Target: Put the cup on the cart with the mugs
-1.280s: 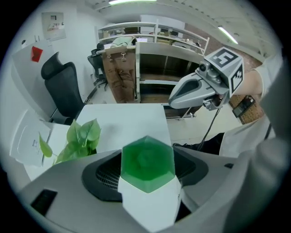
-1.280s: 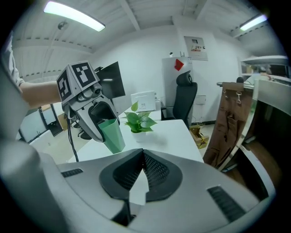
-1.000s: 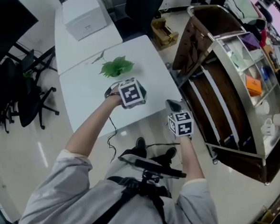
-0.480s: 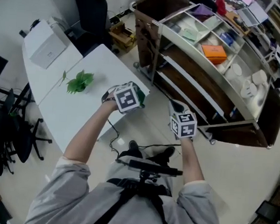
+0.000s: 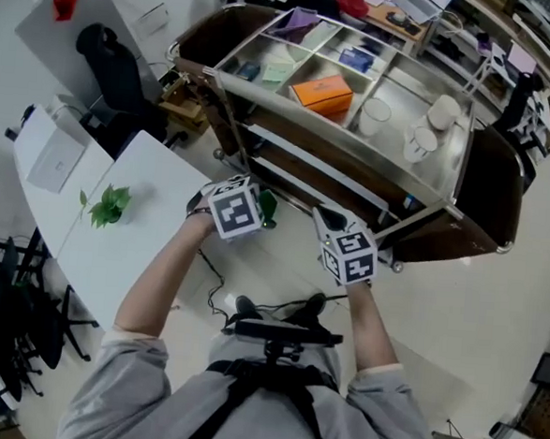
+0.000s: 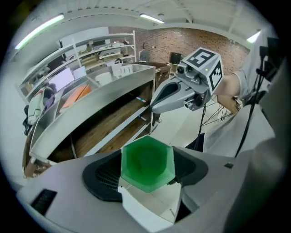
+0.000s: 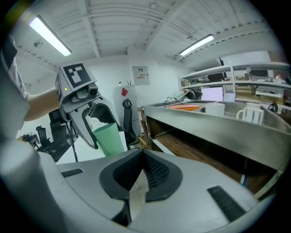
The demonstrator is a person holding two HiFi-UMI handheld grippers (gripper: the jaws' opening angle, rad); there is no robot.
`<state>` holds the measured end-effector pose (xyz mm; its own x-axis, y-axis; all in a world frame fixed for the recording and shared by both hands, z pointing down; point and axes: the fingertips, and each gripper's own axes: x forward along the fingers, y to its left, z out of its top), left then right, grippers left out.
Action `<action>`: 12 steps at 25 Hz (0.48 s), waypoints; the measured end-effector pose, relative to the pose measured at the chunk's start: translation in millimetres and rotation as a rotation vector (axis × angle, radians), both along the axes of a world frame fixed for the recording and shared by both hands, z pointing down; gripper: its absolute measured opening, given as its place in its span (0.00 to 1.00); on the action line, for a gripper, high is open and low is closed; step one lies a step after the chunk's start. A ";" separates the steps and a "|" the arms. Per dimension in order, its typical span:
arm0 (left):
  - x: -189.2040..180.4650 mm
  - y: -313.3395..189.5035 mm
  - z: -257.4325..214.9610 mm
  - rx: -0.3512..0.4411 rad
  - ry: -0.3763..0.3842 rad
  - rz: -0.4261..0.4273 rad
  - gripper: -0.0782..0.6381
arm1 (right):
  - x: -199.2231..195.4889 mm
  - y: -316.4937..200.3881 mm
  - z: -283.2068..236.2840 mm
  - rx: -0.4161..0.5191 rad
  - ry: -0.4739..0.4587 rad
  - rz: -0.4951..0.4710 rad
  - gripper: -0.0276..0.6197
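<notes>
While left gripper (image 6: 148, 174) clamps the green cup (image 6: 148, 159), right gripper (image 7: 141, 176) pinched together, empty, beside cart (image 5: 329, 144)

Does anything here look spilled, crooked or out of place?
Nothing stands out. The green cup sits squarely in the left gripper, and the white mugs sit in the cart's end compartment. No spill shows.

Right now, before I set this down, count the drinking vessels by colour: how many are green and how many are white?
Green cup: 1
White mugs, on the cart: 3
Total: 4
</notes>
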<state>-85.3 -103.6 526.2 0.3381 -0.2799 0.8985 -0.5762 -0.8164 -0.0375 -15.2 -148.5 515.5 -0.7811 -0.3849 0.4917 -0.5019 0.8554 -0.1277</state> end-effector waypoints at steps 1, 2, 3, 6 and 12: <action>12.7 -7.3 -7.1 0.009 -0.010 0.022 0.57 | 11.2 -4.4 -10.5 0.013 -0.014 0.004 0.05; 25.6 -15.4 -15.6 0.021 -0.020 0.044 0.57 | 22.7 -9.5 -22.3 0.030 -0.029 0.009 0.05; 39.3 -24.1 -25.2 0.036 -0.027 0.069 0.57 | 34.8 -14.9 -34.7 0.048 -0.045 0.013 0.05; 83.4 -50.2 -55.6 0.083 -0.038 0.147 0.57 | 73.4 -29.9 -70.6 0.096 -0.086 0.028 0.05; 154.8 -101.5 -110.3 0.125 -0.060 0.279 0.57 | 131.8 -61.0 -130.1 0.131 -0.125 0.042 0.05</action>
